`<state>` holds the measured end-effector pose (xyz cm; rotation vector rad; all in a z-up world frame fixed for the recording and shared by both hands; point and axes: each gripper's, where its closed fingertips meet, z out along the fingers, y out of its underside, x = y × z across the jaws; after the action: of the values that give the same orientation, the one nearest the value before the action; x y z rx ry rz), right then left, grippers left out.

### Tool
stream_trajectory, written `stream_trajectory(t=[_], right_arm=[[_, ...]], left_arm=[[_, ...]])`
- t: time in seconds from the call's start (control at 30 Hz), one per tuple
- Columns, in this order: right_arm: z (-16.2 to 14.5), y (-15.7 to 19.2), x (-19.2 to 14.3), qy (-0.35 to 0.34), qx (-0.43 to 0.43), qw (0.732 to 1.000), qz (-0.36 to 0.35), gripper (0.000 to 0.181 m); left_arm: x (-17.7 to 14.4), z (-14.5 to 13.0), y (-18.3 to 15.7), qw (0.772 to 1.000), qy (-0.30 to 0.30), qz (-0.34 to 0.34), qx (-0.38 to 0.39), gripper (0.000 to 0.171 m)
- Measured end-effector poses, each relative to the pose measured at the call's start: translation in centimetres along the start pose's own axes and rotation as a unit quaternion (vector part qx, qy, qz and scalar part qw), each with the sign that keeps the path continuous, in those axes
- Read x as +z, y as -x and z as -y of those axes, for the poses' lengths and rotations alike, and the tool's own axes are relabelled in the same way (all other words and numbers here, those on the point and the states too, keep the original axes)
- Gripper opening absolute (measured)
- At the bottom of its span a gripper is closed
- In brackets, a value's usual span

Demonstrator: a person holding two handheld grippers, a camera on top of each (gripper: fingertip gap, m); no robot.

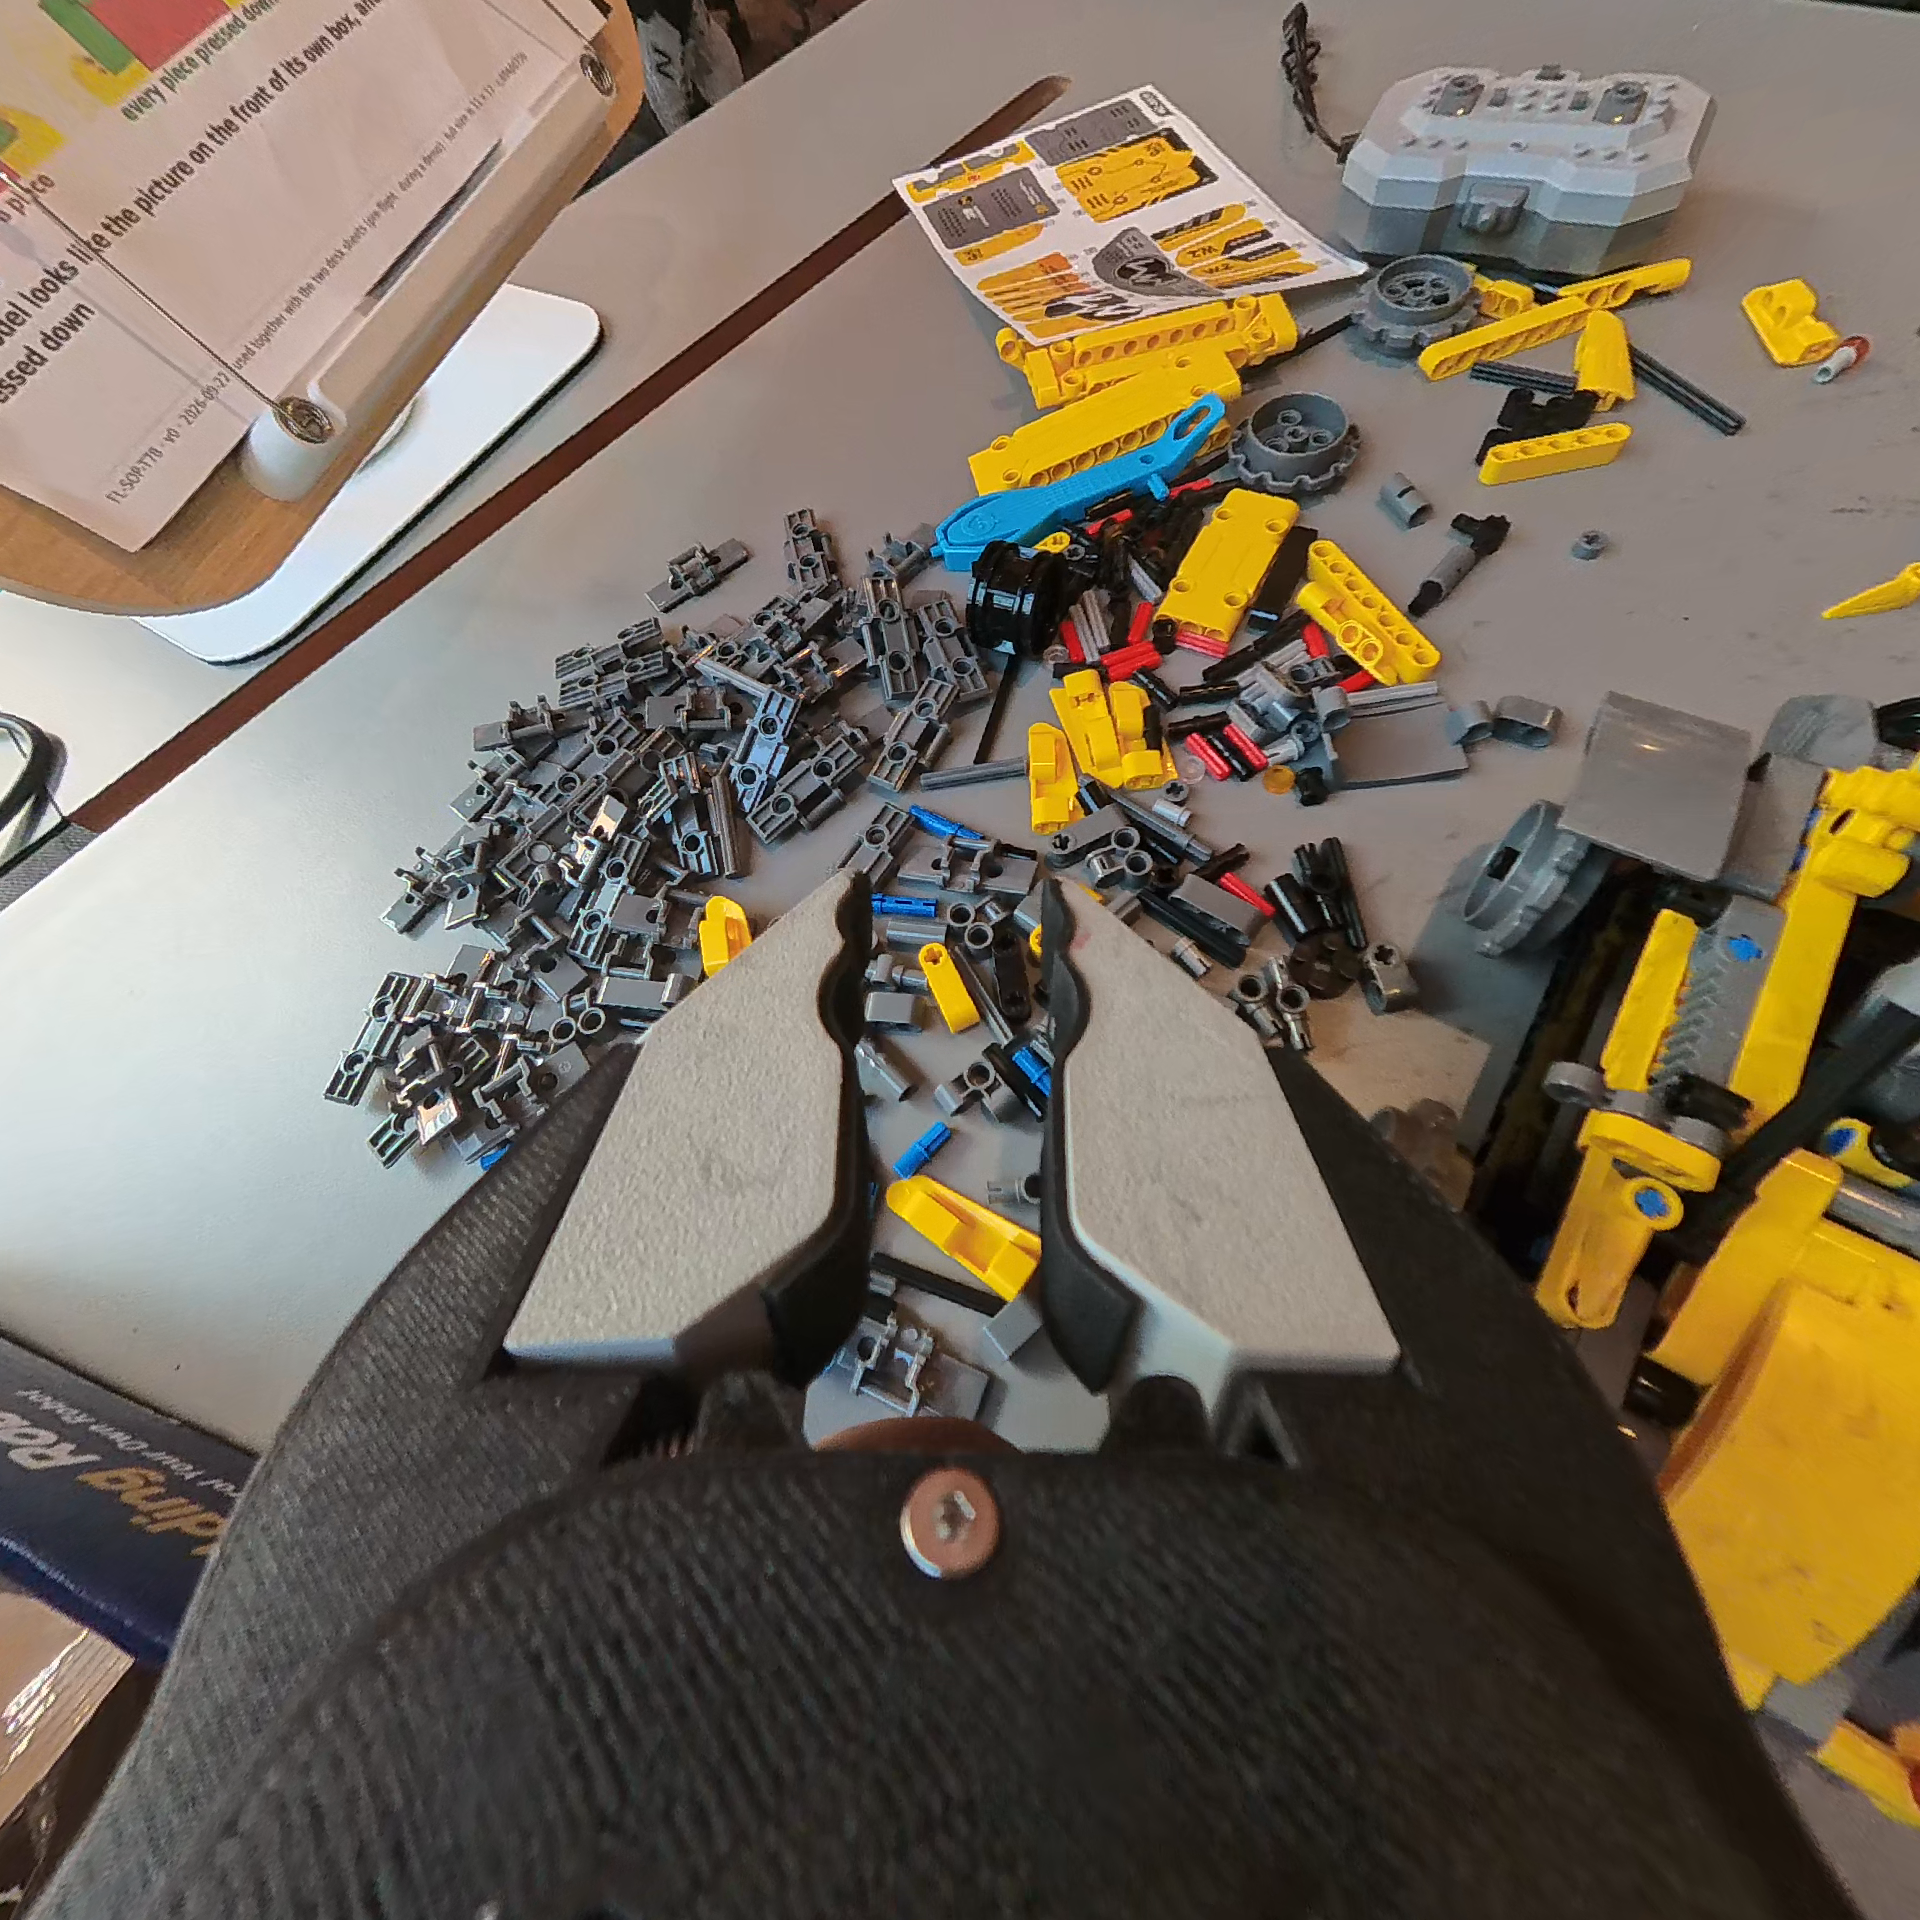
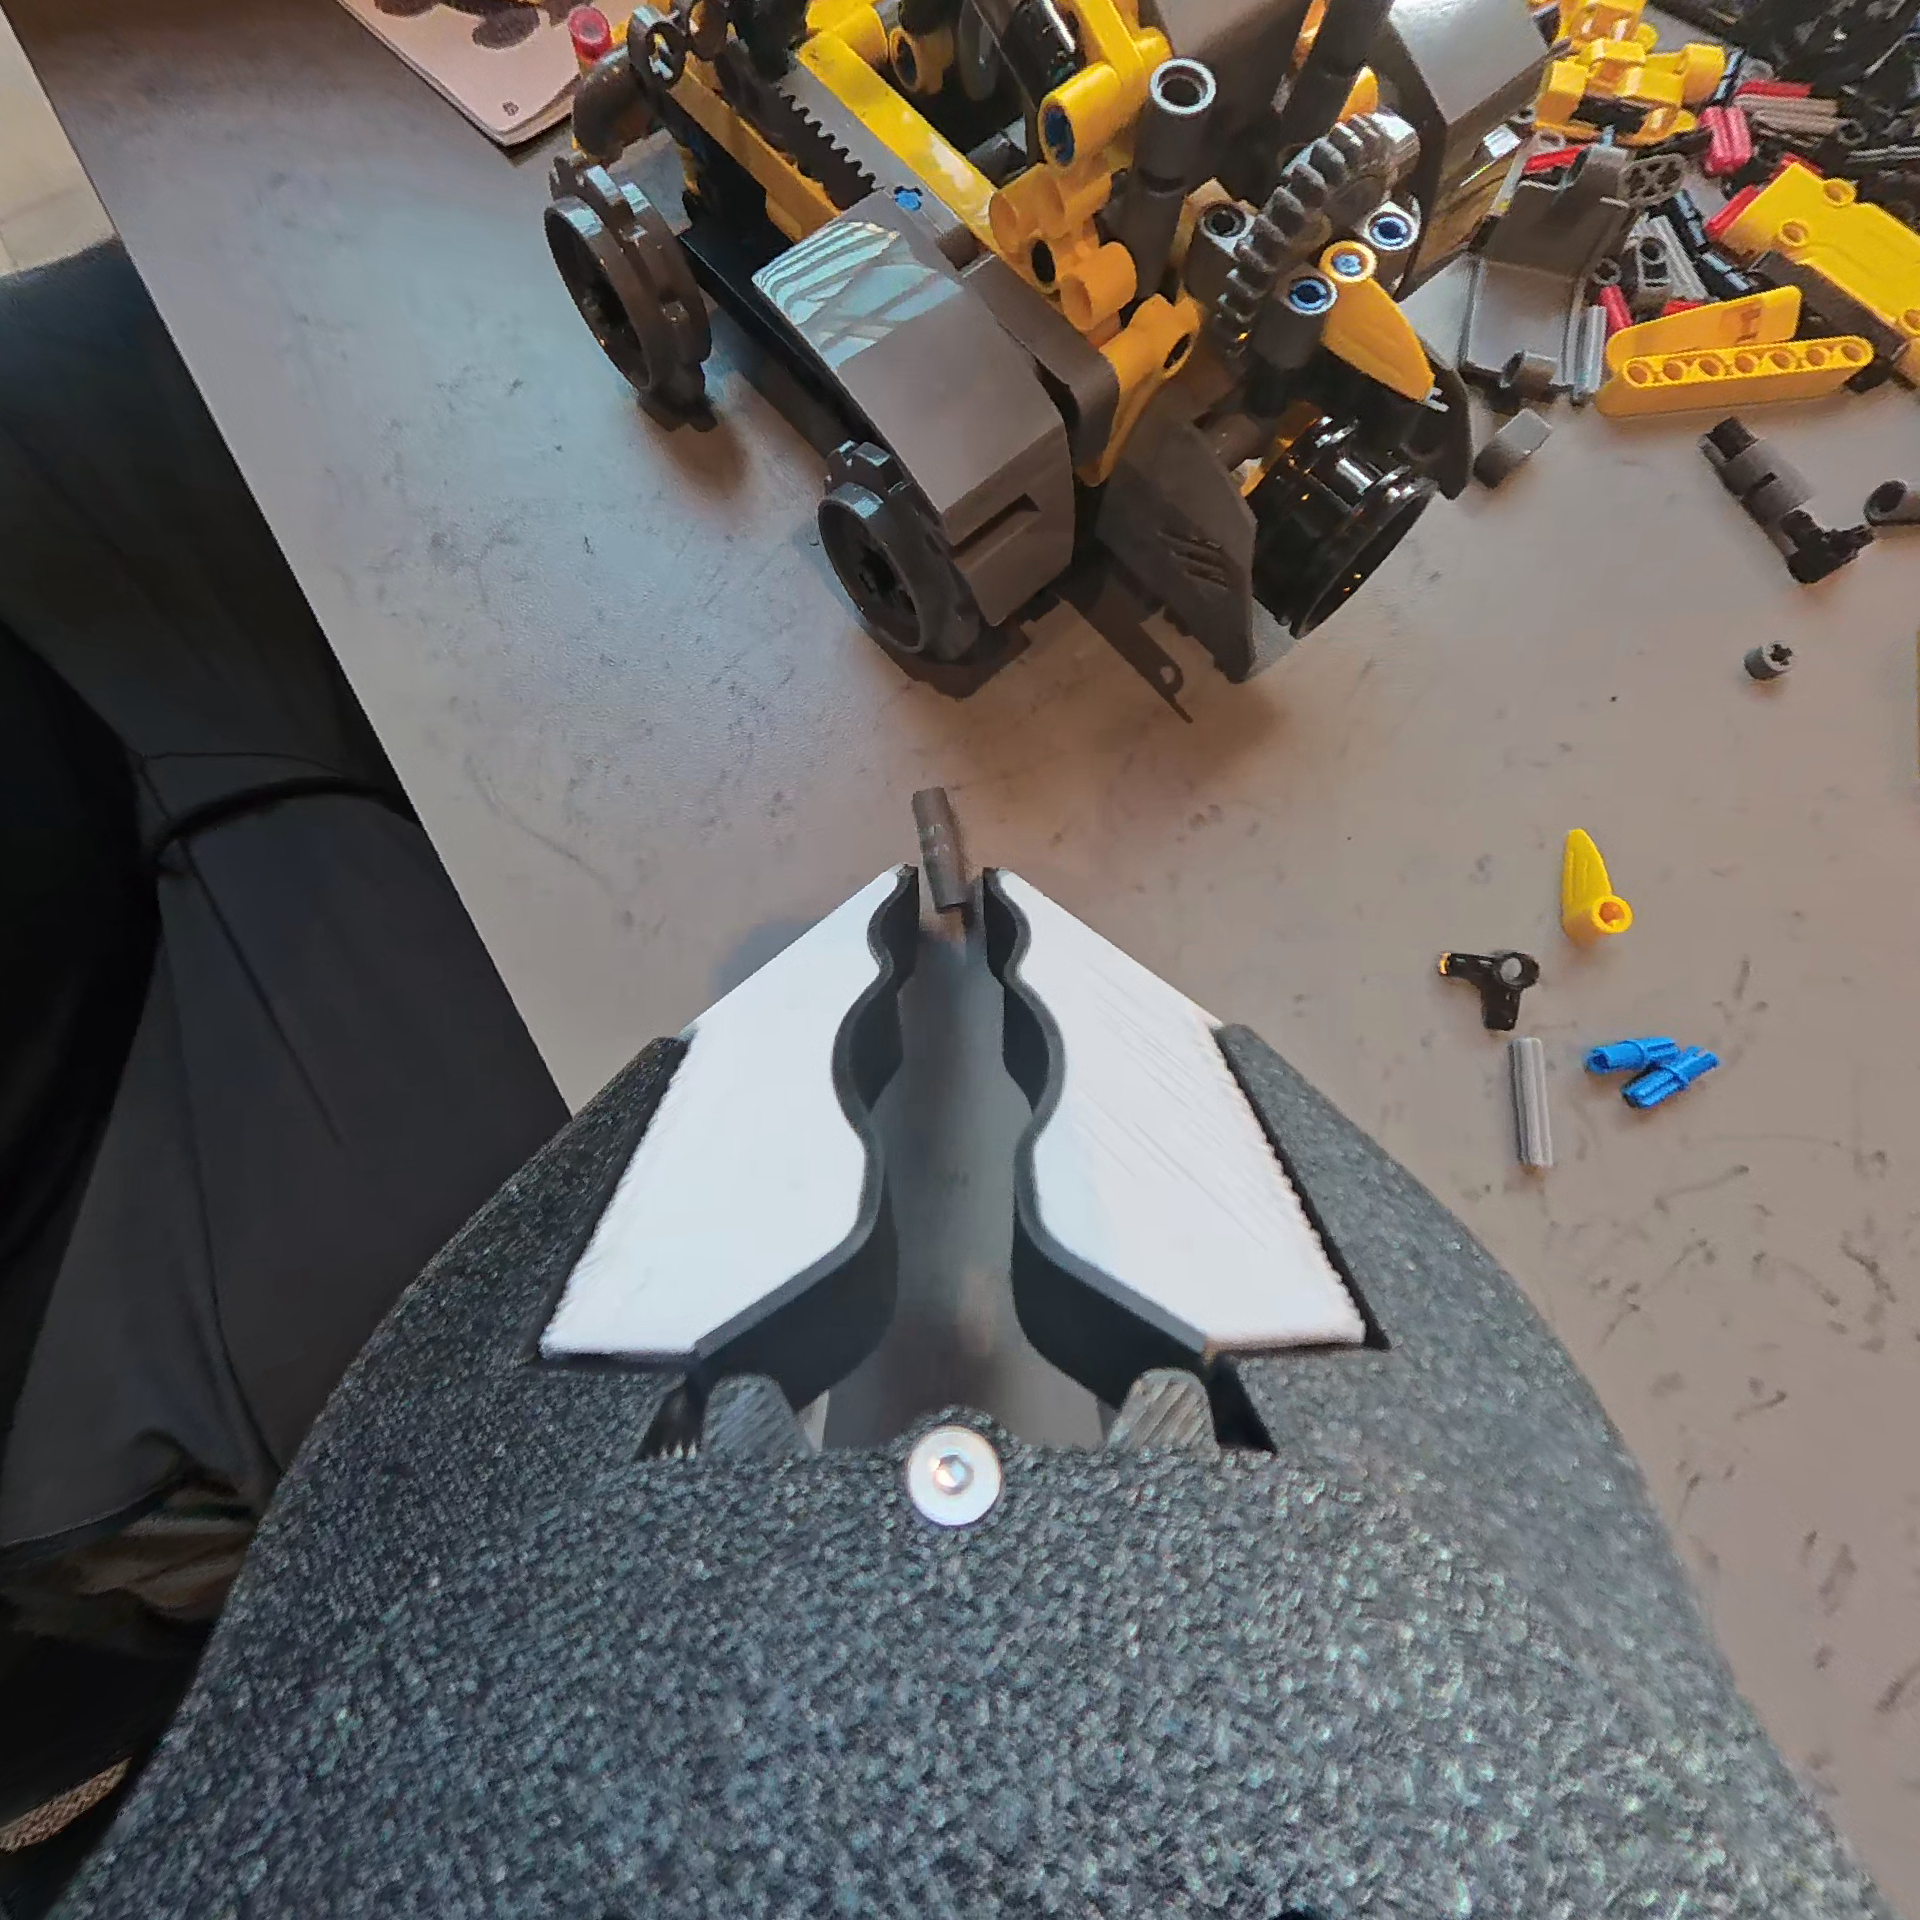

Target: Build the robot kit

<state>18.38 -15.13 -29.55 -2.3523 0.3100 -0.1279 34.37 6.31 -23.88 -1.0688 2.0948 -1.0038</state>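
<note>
A small dark grey pin [image 2: 940,852] is sitting pinched between the tips of the right claw [image 2: 948,891], sticking out beyond them and hanging just above the grey bench [image 2: 436,436]. It looks like light, rigid plastic, smooth and probably slippery; being so thin, I would judge it best held across its shaft, as the claw is holding it, since a grip at the very end could let it twist or pop out.

Beyond the pin, farther along the bench, a half-built yellow and grey vehicle model [image 2: 1039,312] is standing on its dark wheels, well apart from the claw. To the right of the claw, a yellow cone-shaped piece [image 2: 1590,883], a small black connector [image 2: 1496,982], a grey axle [image 2: 1529,1101] and a couple of blue pins [image 2: 1652,1070] are lying loose. A person's dark clothing [image 2: 156,935] is showing at the left bench edge.

The left claw [image 1: 951,904] is hovering with its jaws apart and nothing between them, over a scatter of small mixed pieces; a short yellow connector [image 1: 951,987] is lying right beneath the gap. To its left a heap of dark grey track links [image 1: 644,790] is spreading out. Farther off a blue separator tool [image 1: 1070,488], a black wheel hub [image 1: 1013,597], a sticker sheet [image 1: 1122,208] and a grey battery box [image 1: 1527,156] are resting, while a stand carrying printed paper [image 1: 208,260] is sitting at the far left.
</note>
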Motion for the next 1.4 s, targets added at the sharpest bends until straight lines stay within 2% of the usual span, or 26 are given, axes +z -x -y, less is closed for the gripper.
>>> stream_trajectory(t=[0.3,0.57,0.67,0.73,0.9,1.0,1.07,1.4], right_arm=[[0.7,-0.4,-1.8,-0.040,0.014,0.999,-0.003,0.010],[1.6,-5.0,-5.8,-0.116,0.072,0.987,-0.087,0.012],[0.7,-7.6,-6.6,-0.097,0.096,0.983,-0.123,0.019],[0.0,-9.1,-6.8,-0.080,0.105,0.982,-0.137,0.017],[-1.3,-11.4,-5.8,-0.035,0.095,0.986,-0.131,0.008],[-2.1,-12.8,-4.8,-0.006,0.130,0.984,-0.120,0.003],[-2.1,-12.9,-4.1,-0.003,0.142,0.985,-0.102,0.006],[-3.4,-13.6,-2.1,0.034,0.155,0.982,-0.102,0.006]], left_arm=[[0.0,0.0,0.1,1.000,-0.001,0.000,-0.001,0.029],[-0.5,0.5,0.3,1.000,-0.011,0.001,-0.006,0.029],[-0.7,0.8,0.3,1.000,-0.020,0.000,-0.010,0.028],[-0.5,0.6,0.3,1.000,-0.017,0.003,-0.007,0.027],[-0.2,0.0,0.4,1.000,-0.001,0.012,0.006,0.027],[-0.5,0.4,0.4,1.000,-0.007,0.018,0.014,0.027],[-0.5,0.4,0.4,1.000,-0.008,0.022,0.019,0.026],[-0.1,-0.1,0.3,0.999,0.005,0.022,0.029,0.026]])
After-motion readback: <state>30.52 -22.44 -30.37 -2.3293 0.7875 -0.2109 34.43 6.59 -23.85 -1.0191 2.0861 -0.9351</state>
